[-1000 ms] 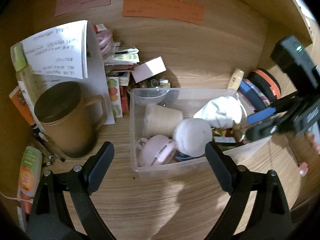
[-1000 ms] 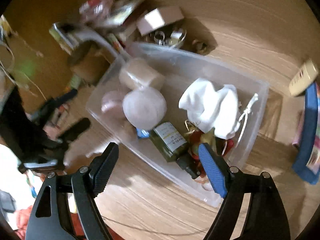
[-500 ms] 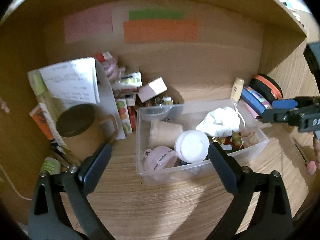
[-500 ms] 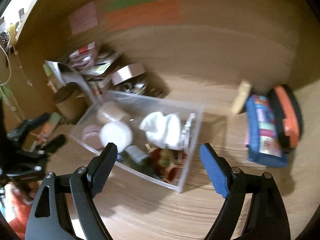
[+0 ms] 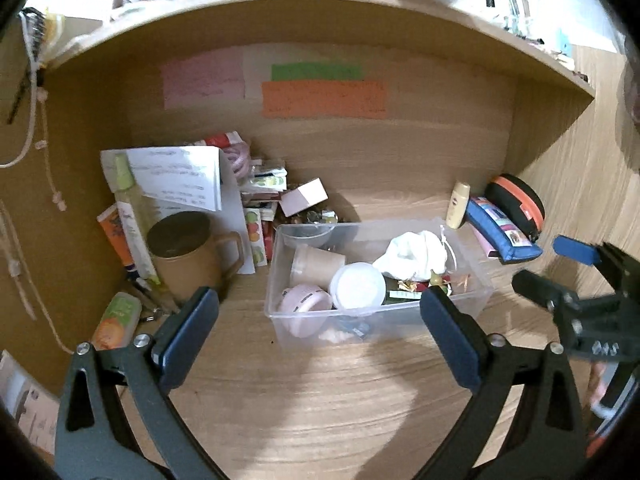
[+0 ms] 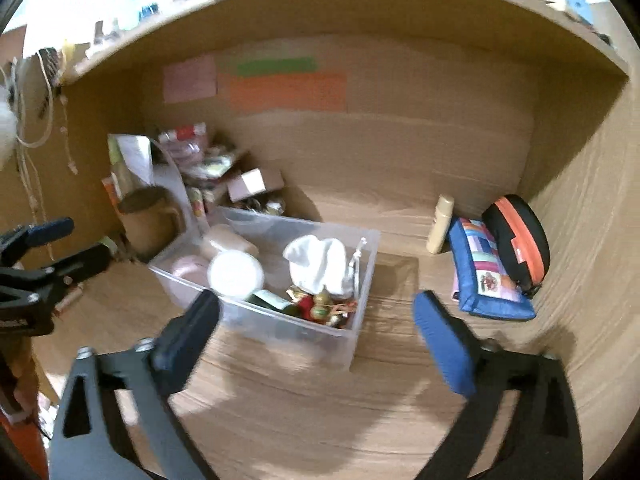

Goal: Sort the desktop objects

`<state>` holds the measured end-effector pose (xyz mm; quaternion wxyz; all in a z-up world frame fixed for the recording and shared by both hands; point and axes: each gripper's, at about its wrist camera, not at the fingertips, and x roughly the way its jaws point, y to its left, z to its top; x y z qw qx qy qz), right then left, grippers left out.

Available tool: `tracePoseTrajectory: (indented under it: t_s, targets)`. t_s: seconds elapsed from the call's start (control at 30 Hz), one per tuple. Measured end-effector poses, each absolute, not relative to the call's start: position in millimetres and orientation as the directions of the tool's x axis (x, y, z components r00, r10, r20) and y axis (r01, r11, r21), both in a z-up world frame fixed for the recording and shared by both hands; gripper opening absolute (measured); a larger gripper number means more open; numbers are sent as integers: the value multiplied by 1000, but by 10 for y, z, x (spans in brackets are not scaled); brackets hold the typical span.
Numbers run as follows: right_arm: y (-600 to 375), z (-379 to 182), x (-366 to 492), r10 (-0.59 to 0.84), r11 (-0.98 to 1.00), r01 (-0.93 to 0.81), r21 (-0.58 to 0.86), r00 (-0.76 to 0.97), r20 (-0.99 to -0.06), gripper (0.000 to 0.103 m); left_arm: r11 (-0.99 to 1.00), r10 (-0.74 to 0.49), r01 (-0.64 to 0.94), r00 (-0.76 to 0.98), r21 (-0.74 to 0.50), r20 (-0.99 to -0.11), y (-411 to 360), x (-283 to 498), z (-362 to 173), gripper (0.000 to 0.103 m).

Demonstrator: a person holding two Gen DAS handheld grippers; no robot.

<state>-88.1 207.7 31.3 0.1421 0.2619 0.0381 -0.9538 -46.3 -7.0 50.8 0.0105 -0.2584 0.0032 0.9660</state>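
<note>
A clear plastic bin [image 5: 476, 304] [image 6: 362, 320] sits mid-desk, holding a white cloth [image 5: 414, 256] [image 6: 320, 264], a white round lid [image 5: 356, 286] [image 6: 235, 274], a pink round case [image 5: 304, 304], a tan cup [image 5: 314, 266] and small red and gold trinkets [image 6: 324, 308]. My left gripper [image 5: 320, 332] is open and empty, in front of the bin. My right gripper [image 6: 316, 332] is open and empty, in front of the bin's right end; it also shows in the left wrist view [image 5: 556, 272].
A brown mug [image 5: 188, 256] and papers [image 5: 180, 180] stand left of the bin, with tubes [image 5: 116, 320] and small boxes [image 5: 304, 196]. A blue pouch [image 6: 484, 276], a black-orange case [image 6: 520, 240] and a cream bottle [image 6: 440, 228] lie right. A shelf [image 5: 320, 12] runs overhead.
Both grippers have pulled back and up from the bin, which now looks smaller and farther. Both stay open and empty. The bin's contents have not moved.
</note>
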Motion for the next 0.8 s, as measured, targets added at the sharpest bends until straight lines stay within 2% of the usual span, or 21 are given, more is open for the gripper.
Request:
tracePoseTrajectory:
  t_s: [0.33, 0.47, 0.8]
  targets:
    - [1908, 285, -339, -211, -966, 253, -50, -889, -407, 103, -1000, 3, 10, -894, -27, -449, -24, -73, 547, 103]
    - [1941, 274, -247, -211, -968, 247, -38, -891, -402, 103, -1000, -14, 21, -894, -9, -448, 14, -6, 506, 103]
    - [2009, 247, -221, -193, -974, 225, -32, -893, -407, 103, -1000, 29, -25, -894, -16, -448, 84, 28, 444, 103]
